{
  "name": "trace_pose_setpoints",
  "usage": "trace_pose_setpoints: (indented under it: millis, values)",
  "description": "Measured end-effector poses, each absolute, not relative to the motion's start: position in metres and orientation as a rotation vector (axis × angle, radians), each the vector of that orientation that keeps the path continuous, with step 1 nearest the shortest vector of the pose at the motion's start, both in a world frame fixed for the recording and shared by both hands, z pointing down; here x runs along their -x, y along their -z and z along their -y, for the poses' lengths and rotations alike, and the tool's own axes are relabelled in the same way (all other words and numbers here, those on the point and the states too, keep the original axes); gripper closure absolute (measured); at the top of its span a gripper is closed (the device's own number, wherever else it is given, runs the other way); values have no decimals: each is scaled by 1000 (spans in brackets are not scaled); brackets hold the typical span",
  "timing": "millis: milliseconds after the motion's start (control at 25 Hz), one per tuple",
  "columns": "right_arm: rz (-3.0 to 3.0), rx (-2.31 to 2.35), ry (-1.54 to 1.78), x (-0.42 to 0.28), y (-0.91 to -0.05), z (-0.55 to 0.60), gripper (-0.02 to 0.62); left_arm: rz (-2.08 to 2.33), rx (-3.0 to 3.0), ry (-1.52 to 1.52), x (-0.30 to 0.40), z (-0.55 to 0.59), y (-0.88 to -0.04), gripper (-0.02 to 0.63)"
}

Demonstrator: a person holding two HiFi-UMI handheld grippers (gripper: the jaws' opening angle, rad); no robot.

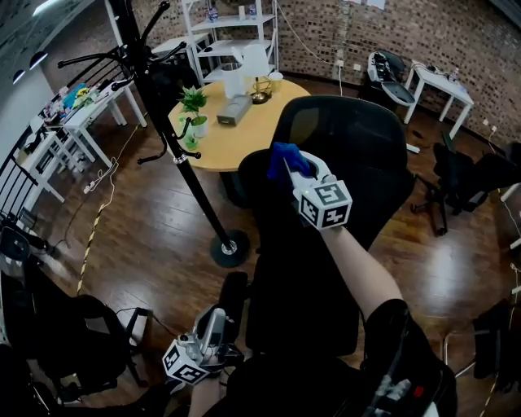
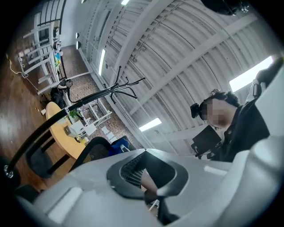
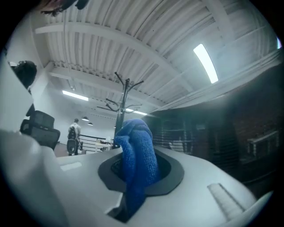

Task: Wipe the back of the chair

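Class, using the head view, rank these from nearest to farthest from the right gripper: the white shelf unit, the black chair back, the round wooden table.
From the right gripper, which holds the blue cloth:
1. Black chair back, right at the gripper.
2. Round wooden table, beyond the chair, to the upper left.
3. White shelf unit, farthest, behind the table.
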State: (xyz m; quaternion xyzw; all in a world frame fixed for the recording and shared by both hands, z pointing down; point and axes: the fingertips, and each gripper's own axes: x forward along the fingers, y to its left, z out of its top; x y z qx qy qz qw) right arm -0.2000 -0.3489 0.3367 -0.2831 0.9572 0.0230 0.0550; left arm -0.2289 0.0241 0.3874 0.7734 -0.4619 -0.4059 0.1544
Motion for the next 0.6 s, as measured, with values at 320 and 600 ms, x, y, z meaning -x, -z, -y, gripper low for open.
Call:
trace_pose_setpoints:
  millis: [320,600]
  values:
    - [-2699,1418,94,-3,-380,419,560,1111,-2296,1096,195,13,-390,612]
    - [-2651,1622,53,-96,-385,415,560,899,-2361,1035,149,46,-384,612]
